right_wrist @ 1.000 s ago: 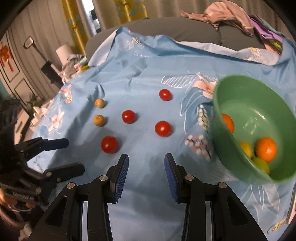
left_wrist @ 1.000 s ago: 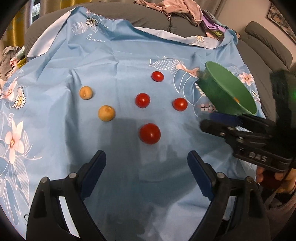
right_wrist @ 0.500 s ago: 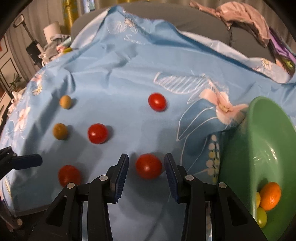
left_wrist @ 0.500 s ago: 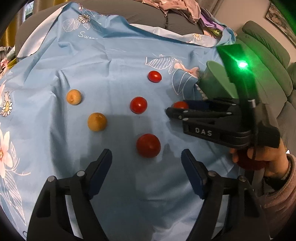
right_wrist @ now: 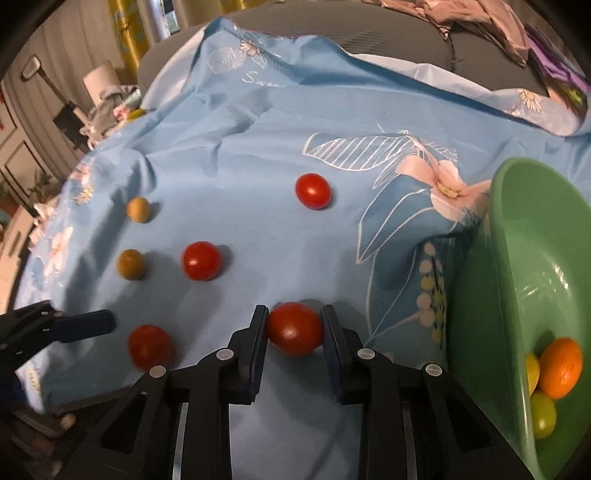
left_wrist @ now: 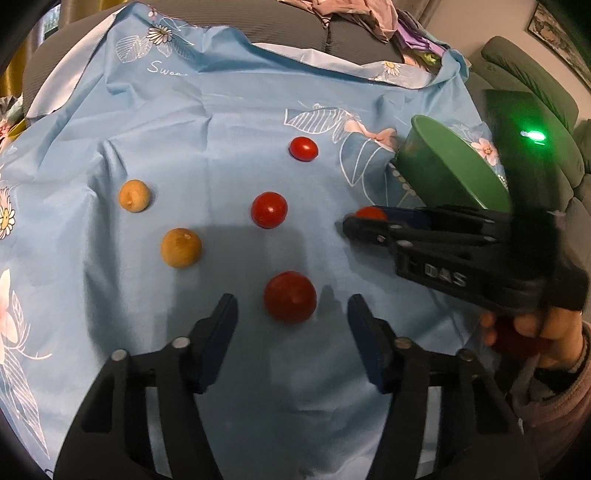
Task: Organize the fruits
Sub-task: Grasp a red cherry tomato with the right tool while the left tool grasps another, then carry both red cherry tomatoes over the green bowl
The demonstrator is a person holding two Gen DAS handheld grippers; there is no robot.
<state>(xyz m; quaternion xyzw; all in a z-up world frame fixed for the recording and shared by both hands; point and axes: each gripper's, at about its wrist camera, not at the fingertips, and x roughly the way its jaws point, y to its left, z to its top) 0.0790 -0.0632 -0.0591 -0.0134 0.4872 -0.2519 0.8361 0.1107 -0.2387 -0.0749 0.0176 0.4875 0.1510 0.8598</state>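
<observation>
four tomatoes (left_wrist: 290, 297), green bowl (right_wrist: 517, 295) on blue floral cloth (left_wrist: 221, 122) over sofa (left_wrist: 258, 22).

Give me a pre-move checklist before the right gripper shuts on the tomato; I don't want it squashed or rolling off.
1. Tomato sits between the right gripper fingers: ok.
2. Fingers touching the tomato on both sides: cannot tell; the left one looks in contact, a sliver of gap shows on the right.
3. Green bowl close by on the right, its opening tipped toward the gripper: ok.
4. Room in the bowl: ok; only an orange fruit and two yellowish ones show.
5. Left gripper open around another tomato, apart from the right gripper: ok.
</observation>
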